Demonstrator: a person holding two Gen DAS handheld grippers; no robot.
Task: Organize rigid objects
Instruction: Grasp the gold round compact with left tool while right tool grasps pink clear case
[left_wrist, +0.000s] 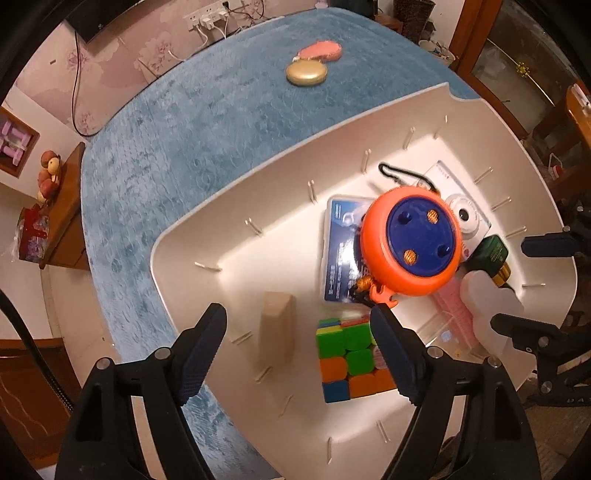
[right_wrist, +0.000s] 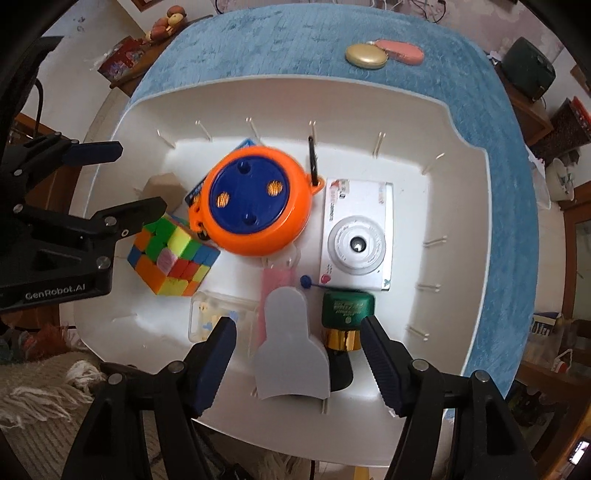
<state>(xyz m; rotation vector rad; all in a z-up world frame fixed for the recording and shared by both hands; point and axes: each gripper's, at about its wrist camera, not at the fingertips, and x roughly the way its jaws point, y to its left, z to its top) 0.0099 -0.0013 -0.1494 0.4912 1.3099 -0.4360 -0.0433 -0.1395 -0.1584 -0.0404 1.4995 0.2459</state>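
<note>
Most pieces sit inside the white bin (right_wrist: 465, 206) already — cube (right_wrist: 171, 254), orange reel (right_wrist: 255, 199), camera (right_wrist: 356, 236). Gold compact (left_wrist: 306, 73) and pink case (left_wrist: 320, 51) wait at the worktop's far edge. Both grippers, left (left_wrist: 299, 347) and right (right_wrist: 297, 354), hover with fingers spread, empty.

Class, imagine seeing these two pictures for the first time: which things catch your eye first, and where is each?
The orange disc with a blue centre stands out first, near the middle of the white bin and partly over a blue-labelled case. Next comes the multicoloured puzzle cube beside it, then the white camera. Out on the blue cloth, a gold compact touches a pink case.
</note>
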